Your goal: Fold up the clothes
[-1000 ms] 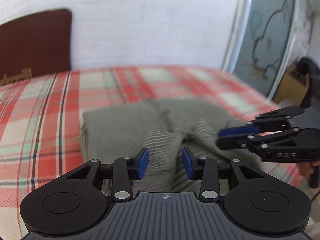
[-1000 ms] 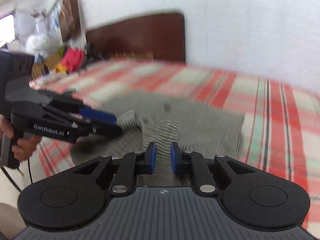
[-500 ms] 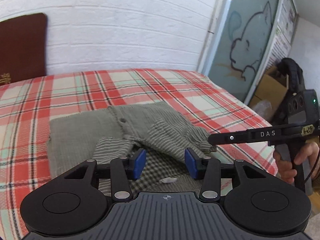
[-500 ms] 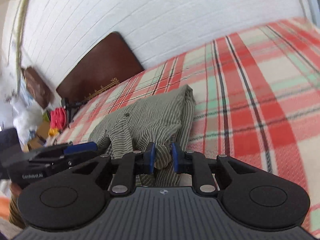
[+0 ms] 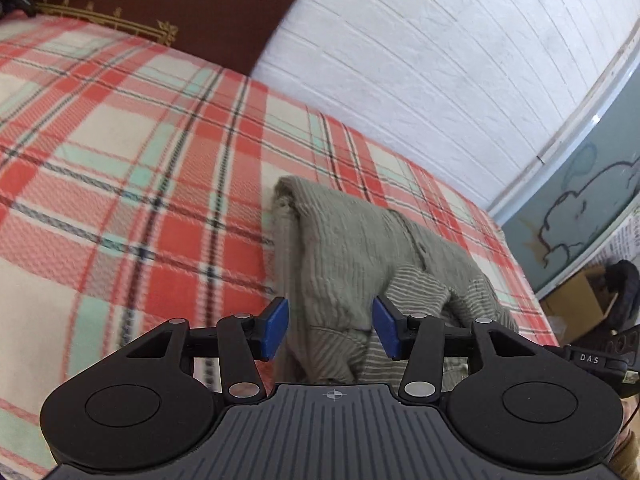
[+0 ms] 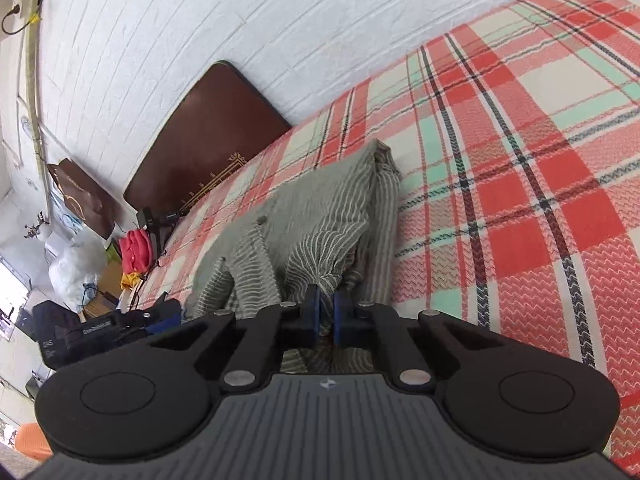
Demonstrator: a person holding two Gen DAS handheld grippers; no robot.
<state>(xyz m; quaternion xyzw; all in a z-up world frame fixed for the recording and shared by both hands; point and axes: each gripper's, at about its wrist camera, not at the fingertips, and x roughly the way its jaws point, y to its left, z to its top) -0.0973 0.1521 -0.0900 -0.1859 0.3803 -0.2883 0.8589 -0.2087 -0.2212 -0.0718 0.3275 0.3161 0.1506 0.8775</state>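
A grey-green striped shirt [image 5: 352, 252] lies partly folded on the plaid bed, also in the right wrist view as the shirt [image 6: 320, 216]. My left gripper [image 5: 331, 330] is open, its blue pads to either side of the shirt's near edge, the cloth loose between them. My right gripper [image 6: 325, 312] is shut on a bunched fold of the shirt's near edge. The left gripper's body [image 6: 120, 324] shows at the lower left of the right wrist view; the right gripper's handle [image 5: 600, 356] shows at the far right of the left wrist view.
The red, cream and mint plaid blanket [image 5: 140, 184] covers the bed. A dark brown headboard [image 5: 180, 4] stands against the white brick wall [image 5: 440, 60]. A cardboard box [image 5: 580, 300] sits beside the bed. Bags and red cloth [image 6: 136, 248] clutter the floor past the headboard.
The right gripper closed tight on the shirt's fold. Both cameras swung and tilted, the left one toward the headboard. The shirt's near edge has bunched up.
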